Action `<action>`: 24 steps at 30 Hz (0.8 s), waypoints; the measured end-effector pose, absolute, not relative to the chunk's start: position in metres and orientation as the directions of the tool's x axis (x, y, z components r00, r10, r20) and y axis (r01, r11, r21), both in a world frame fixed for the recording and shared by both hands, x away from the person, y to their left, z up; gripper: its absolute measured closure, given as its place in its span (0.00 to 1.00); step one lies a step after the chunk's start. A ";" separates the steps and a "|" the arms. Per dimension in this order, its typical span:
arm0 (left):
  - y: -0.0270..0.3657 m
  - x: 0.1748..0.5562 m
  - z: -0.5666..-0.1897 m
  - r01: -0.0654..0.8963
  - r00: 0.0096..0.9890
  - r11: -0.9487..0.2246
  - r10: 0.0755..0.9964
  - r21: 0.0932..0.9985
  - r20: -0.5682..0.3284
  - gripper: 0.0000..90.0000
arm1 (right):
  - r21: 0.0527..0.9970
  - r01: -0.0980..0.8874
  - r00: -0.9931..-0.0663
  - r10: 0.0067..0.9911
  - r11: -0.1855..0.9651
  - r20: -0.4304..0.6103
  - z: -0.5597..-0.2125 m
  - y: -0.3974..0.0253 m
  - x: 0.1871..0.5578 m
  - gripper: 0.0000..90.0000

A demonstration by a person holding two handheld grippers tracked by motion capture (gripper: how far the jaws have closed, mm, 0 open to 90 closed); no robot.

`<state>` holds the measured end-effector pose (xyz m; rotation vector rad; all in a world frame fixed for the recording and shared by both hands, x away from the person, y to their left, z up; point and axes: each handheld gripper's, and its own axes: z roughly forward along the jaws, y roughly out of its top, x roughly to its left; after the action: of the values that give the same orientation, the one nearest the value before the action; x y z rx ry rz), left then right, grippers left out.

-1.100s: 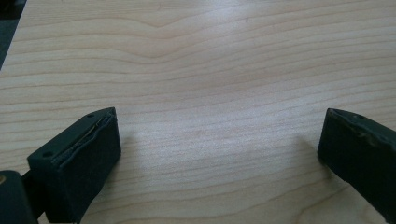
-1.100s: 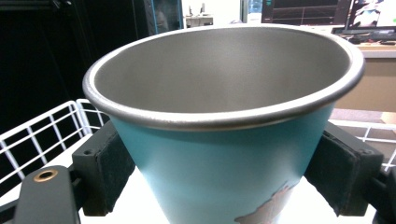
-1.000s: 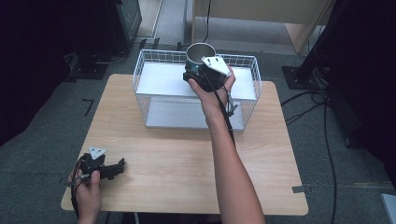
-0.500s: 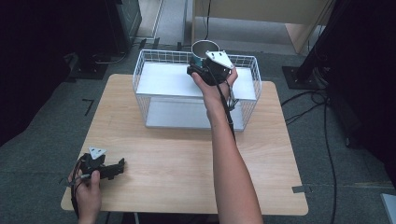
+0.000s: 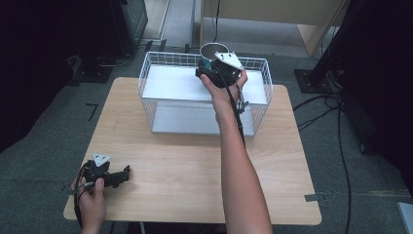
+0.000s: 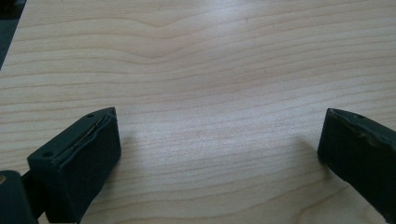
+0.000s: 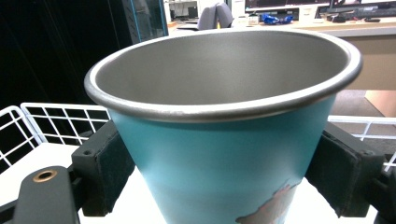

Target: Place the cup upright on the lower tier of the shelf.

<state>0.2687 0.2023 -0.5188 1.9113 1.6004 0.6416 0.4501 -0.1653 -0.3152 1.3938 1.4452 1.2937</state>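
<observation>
Shifted toward basket's [image 5: 146, 83] far rim: right claw [image 7: 224, 172] pinching teal cup [image 7: 224, 154]. Left claw [image 6: 219, 154] spread, resting on worktop [image 6: 210, 60].

Grey carpet floor [image 5: 44, 146], dark surroundings

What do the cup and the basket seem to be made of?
Cup: probably metal, dull grey inside with a rolled rim; the outside has a teal coat, chipped near the bottom to bare grey. Basket: thin wire in a grid, white-coated, likely metal.
</observation>
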 end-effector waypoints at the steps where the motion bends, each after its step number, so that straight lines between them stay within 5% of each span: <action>1: 0.202 0.269 -0.519 0.717 0.173 -0.131 0.985 0.685 0.007 0.00 | 0.966 0.240 -0.141 0.981 -0.096 0.133 -0.315 -0.165 0.450 0.17; 6: 0.202 0.269 -0.519 0.717 0.173 -0.131 0.985 0.685 0.007 0.00 | 0.962 0.245 -0.141 0.977 -0.121 0.159 -0.314 -0.166 0.450 0.15; 12: 0.202 0.269 -0.519 0.717 0.173 -0.131 0.985 0.685 0.007 0.00 | 0.954 0.275 -0.171 0.970 -0.121 0.172 -0.311 -0.169 0.450 0.00; 24: 0.202 0.269 -0.519 0.717 0.173 -0.131 0.985 0.685 0.007 0.00 | 0.957 0.276 -0.201 0.968 -0.091 0.150 -0.311 -0.171 0.436 0.00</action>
<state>0.2688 0.2023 -0.5189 1.9109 1.6003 0.6421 0.4357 -0.1711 -0.3111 1.3896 1.5180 1.3306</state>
